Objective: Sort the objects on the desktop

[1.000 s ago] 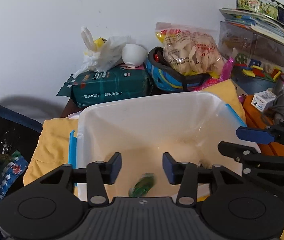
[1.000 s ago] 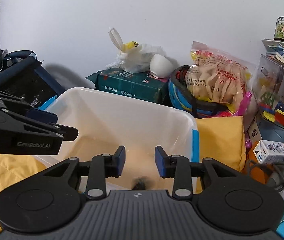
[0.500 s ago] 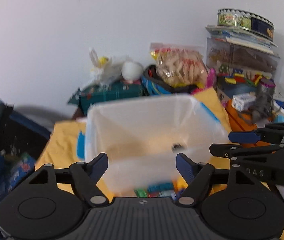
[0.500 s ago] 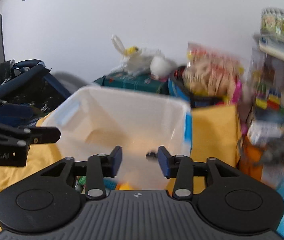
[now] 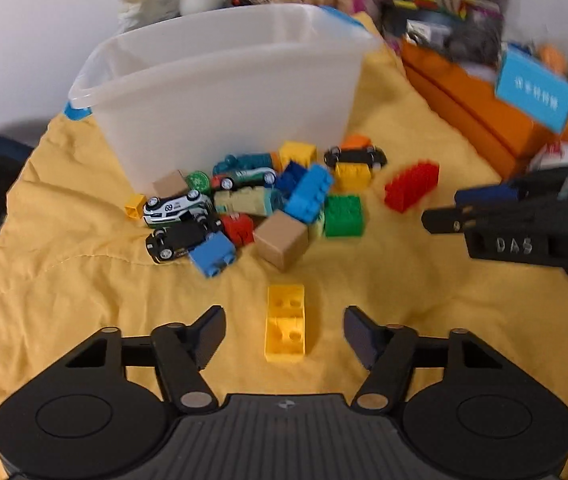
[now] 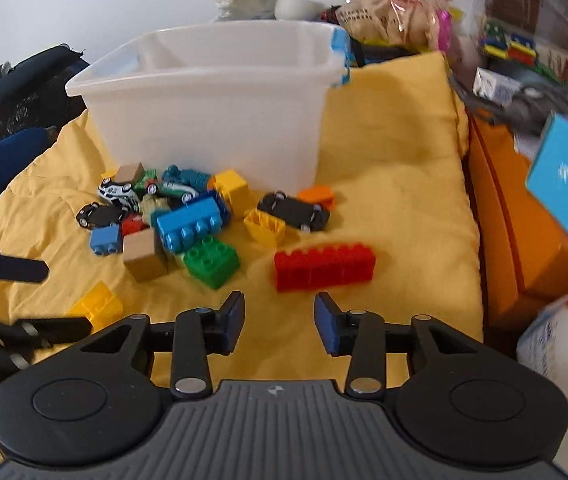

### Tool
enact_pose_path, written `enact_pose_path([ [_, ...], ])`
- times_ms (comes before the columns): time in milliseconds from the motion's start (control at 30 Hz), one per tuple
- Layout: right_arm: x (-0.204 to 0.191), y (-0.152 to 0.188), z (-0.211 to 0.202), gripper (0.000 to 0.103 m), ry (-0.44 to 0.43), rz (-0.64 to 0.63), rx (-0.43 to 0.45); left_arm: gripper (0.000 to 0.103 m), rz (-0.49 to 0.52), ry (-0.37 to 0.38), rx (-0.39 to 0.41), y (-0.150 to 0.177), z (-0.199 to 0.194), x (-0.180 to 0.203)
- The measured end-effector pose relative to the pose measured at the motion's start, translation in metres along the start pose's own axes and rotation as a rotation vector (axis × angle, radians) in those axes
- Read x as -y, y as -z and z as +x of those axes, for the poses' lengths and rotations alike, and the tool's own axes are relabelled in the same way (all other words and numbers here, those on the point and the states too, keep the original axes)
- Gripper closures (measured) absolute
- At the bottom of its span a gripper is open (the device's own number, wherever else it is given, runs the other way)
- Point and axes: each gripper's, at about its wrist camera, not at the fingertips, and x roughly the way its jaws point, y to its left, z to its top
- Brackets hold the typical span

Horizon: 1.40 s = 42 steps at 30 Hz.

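Fingers of the left gripper (image 5: 284,336) are closing, a yellow brick (image 5: 285,328) lying between them, untouched. Fingers of the right gripper (image 6: 279,326) are also closing, with nothing between them; a red brick (image 6: 323,266) lies just beyond. For a clean pick, the yellow brick is best centred and its long sides squeezed. The remaining toys are heaped farther off on the yellow cloth (image 5: 84,300), against the near wall of the white bin (image 5: 224,100).
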Motion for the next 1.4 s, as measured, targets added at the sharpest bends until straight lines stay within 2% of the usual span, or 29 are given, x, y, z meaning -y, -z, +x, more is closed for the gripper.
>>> enact_pose_path([
  [100, -0.002, 0.008, -0.004, 0.061, -0.002, -0.002, -0.001, 0.047, 0.005, 0.055, 0.006, 0.003, 0.002, 0.009],
  [200, -0.003, 0.011, -0.004, 0.060, -0.004, -0.007, -0.004, 0.052, 0.066, -0.019, -0.002, 0.002, 0.013, 0.019],
  [233, -0.003, 0.011, -0.004, 0.060, -0.005, -0.007, -0.002, 0.059, 0.067, -0.043, -0.013, 0.001, 0.020, 0.019],
  [267, -0.004, 0.011, -0.004, 0.060, -0.006, -0.008, -0.001, 0.071, 0.060, -0.047, -0.026, 0.001, 0.025, 0.015],
  [333, -0.006, 0.014, -0.004, 0.060, -0.003, -0.017, 0.002, 0.076, 0.026, -0.028, -0.049, 0.001, 0.035, 0.005],
  [400, -0.009, 0.014, -0.004, 0.060, 0.002, -0.024, 0.001, 0.076, -0.037, 0.012, -0.048, 0.003, 0.036, -0.011],
  [467, -0.010, 0.015, -0.006, 0.060, 0.003, -0.025, 0.011, 0.076, -0.105, 0.088, -0.033, 0.004, 0.028, -0.022],
  [500, -0.010, 0.016, -0.007, 0.060, 0.004, -0.026, 0.017, 0.076, -0.104, 0.125, -0.026, 0.004, 0.021, -0.022],
  [600, -0.011, 0.017, -0.005, 0.060, 0.011, -0.025, 0.014, 0.076, -0.138, 0.279, -0.095, 0.007, 0.018, -0.015],
  [633, -0.011, 0.017, -0.004, 0.060, 0.006, -0.021, 0.009, 0.076, -0.149, 0.298, -0.117, 0.009, 0.020, -0.013],
  [700, -0.012, 0.017, -0.003, 0.060, 0.003, -0.017, 0.008, 0.074, -0.147, 0.268, -0.135, 0.015, 0.024, -0.011],
  [800, -0.016, 0.016, -0.004, 0.060, -0.005, -0.023, 0.014, 0.070, -0.134, 0.165, -0.126, 0.018, 0.020, -0.015],
  [867, -0.020, 0.016, -0.005, 0.060, -0.011, -0.029, 0.023, 0.056, -0.100, 0.092, -0.084, 0.018, 0.013, -0.018],
  [900, -0.021, 0.017, -0.005, 0.060, -0.013, -0.032, 0.024, 0.054, -0.079, 0.052, -0.060, 0.018, 0.009, -0.020],
  [1000, -0.025, 0.019, -0.005, 0.060, -0.021, -0.036, 0.017, 0.053, -0.068, -0.001, -0.033, 0.018, 0.006, -0.033],
  [1100, -0.029, 0.021, -0.006, 0.060, -0.023, -0.045, 0.013, 0.054, 0.013, -0.127, -0.025, 0.017, 0.004, -0.039],
  [1200, -0.032, 0.022, -0.009, 0.060, -0.025, -0.047, 0.015, 0.054, 0.008, -0.104, -0.012, 0.016, -0.007, -0.041],
  [1400, -0.037, 0.025, -0.012, 0.060, -0.028, -0.051, 0.011, 0.054, 0.033, -0.071, 0.013, 0.022, -0.016, -0.016],
])
